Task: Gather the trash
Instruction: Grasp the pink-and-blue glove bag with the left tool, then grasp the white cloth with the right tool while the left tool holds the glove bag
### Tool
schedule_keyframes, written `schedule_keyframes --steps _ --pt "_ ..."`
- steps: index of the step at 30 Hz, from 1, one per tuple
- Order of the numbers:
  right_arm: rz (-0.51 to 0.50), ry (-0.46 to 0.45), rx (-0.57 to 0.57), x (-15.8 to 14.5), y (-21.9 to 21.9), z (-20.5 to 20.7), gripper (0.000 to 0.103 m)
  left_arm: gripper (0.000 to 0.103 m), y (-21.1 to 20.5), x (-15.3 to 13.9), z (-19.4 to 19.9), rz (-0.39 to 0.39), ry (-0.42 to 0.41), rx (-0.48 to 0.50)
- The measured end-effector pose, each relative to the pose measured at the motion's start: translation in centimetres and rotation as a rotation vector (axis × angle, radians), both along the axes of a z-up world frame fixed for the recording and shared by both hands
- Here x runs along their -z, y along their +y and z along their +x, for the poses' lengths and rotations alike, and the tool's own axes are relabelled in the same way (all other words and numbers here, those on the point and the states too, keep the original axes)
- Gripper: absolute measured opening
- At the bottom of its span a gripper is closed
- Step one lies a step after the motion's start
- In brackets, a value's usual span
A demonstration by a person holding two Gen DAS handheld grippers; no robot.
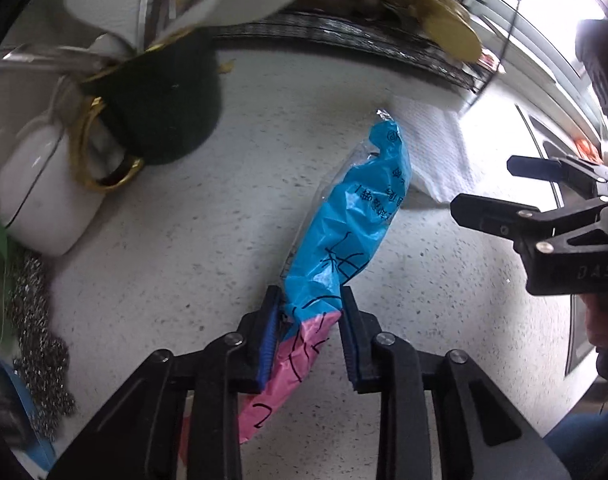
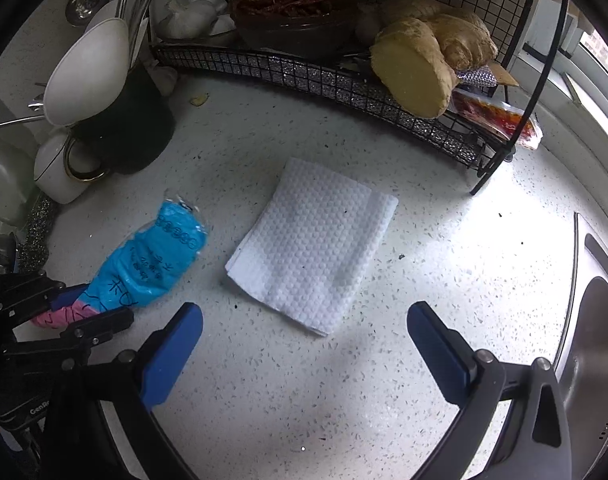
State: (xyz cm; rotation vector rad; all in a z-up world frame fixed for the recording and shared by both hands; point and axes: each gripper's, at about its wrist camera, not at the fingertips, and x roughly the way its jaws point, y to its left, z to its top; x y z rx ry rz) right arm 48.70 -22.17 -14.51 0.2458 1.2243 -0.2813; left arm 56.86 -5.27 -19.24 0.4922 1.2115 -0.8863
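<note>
Speckled white stone countertop [image 2: 304, 380] carries everything. A crinkled plastic wrapper [image 1: 344, 220], glossy blue with a pink end and black handwriting, lies on it, and the left gripper [image 1: 310, 312] has its ribbed blue pads pressed on the wrapper where blue meets pink, jaws drawn narrow around it. Just beside the wrapper, nearer the middle of the counter, lies a folded paper towel [image 2: 312, 248], white, dimpled all over, its layered edges showing. The right gripper [image 2: 304, 320] hovers over the towel's near edge with its jaws spread wide and nothing between them.

From the right wrist view I can see a black wire rack [image 2: 344, 80] holding knobbly ginger root [image 2: 424, 60] with one flat cut face, garlic bulbs and a dark bowl of dried red chillies. The left wrist view alone shows a tangled steel scourer [image 1: 39, 340] beside a white mug [image 1: 43, 200] and a dark mug with a gold handle [image 1: 103, 152].
</note>
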Motion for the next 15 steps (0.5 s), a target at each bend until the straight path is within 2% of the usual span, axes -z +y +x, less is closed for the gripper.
schedule_keyframes --steps 6,8,10,12,15 --pt "-0.008 0.012 -0.032 2.1 -0.2 2.7 0.1 0.026 0.6 0.6 0.6 0.024 -0.014 -0.094" --pt "-0.013 0.015 -0.051 2.6 0.0 3.4 0.089 0.026 0.6 0.6 0.7 0.031 -0.03 -0.112" --pt "-0.022 0.019 -0.066 3.1 -0.1 4.1 0.084 0.026 1.5 0.2 1.0 0.049 -0.066 -0.132" --pt "-0.065 0.029 -0.082 3.4 0.1 4.8 0.078 0.026 1.8 0.3 1.2 0.045 -0.067 -0.143" --pt "-0.065 0.013 -0.115 3.2 0.3 5.7 0.058 0.026 1.6 0.6 1.1 0.047 -0.061 -0.161"
